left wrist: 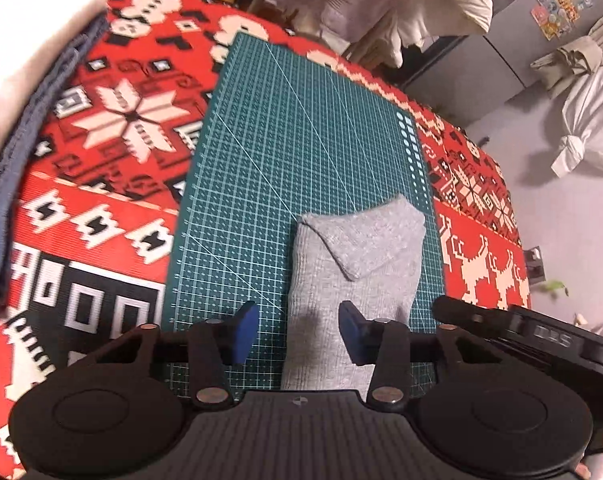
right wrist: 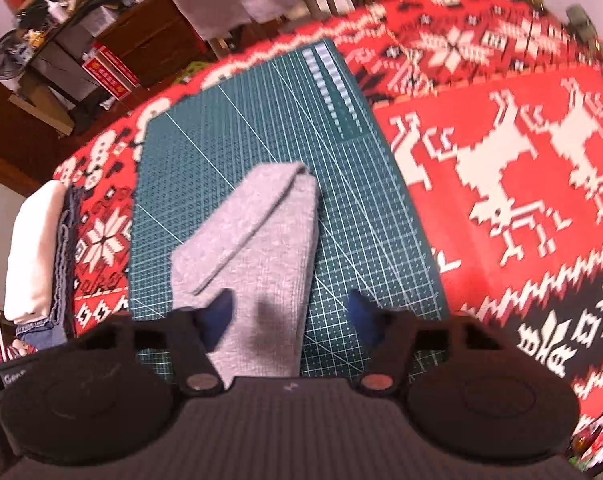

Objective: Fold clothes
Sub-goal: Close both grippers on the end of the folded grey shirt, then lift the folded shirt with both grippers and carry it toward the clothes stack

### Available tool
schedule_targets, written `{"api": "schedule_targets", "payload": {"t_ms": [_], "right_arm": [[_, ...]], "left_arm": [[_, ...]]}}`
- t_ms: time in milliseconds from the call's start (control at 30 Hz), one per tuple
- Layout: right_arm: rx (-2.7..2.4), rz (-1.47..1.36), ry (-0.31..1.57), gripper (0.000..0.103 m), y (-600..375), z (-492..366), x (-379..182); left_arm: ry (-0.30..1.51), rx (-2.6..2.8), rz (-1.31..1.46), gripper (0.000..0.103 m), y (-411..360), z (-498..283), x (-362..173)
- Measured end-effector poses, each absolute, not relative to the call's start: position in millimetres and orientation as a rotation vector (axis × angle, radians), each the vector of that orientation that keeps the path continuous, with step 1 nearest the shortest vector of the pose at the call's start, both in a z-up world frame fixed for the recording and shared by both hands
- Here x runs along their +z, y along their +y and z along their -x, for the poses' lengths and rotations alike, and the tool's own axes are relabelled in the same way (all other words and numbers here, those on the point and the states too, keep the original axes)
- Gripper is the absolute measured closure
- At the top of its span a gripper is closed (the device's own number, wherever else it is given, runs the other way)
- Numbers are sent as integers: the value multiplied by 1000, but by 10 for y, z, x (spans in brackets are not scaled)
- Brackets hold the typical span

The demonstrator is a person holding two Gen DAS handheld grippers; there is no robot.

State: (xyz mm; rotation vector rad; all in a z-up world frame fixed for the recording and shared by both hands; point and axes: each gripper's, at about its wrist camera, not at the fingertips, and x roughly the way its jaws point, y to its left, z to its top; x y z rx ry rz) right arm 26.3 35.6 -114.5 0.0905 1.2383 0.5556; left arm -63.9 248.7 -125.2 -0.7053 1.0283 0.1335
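A grey knitted garment [left wrist: 353,272] lies folded on the green cutting mat [left wrist: 285,152], its far end turned back into a flap. My left gripper [left wrist: 299,330] is open just above the garment's near left edge, with nothing between its blue pads. In the right wrist view the same grey garment [right wrist: 257,248] runs along the mat [right wrist: 261,128]. My right gripper [right wrist: 291,316] is open over its near end, the left pad above the cloth and the right pad above bare mat.
A red, white and black patterned cloth [left wrist: 113,128] covers the table. A stack of folded white and blue clothes [left wrist: 17,92] sits at the left; it also shows as a stack [right wrist: 37,252] in the right wrist view. The right gripper's black body [left wrist: 541,340] is close by.
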Motion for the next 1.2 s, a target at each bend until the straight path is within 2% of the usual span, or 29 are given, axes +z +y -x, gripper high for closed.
{"api": "schedule_targets", "payload": {"t_ms": [33, 67, 100, 200, 633, 733, 833, 1200], "right_arm": [[551, -99, 1253, 51, 366, -291, -1207], [547, -109, 1261, 65, 374, -314, -1262], [545, -118, 1270, 74, 383, -331, -1312], [520, -139, 1304, 87, 403, -391, -1460], [525, -108, 1297, 87, 544, -443, -1624], [532, -131, 1282, 88, 507, -430, -1643], [540, -127, 1233, 94, 508, -346, -1642], [554, -132, 1118, 97, 593, -132, -1362]], "left_arm": [[1030, 125, 709, 67, 2475, 627, -1280], [1030, 113, 714, 68, 2483, 611, -1309], [1028, 104, 720, 69, 2487, 599, -1334], [1019, 84, 730, 75, 2463, 577, -1394], [1020, 69, 691, 79, 2405, 463, -1550], [1007, 69, 698, 83, 2404, 464, -1579], [982, 70, 665, 89, 2364, 483, -1579], [852, 91, 594, 92, 2353, 653, -1223]]}}
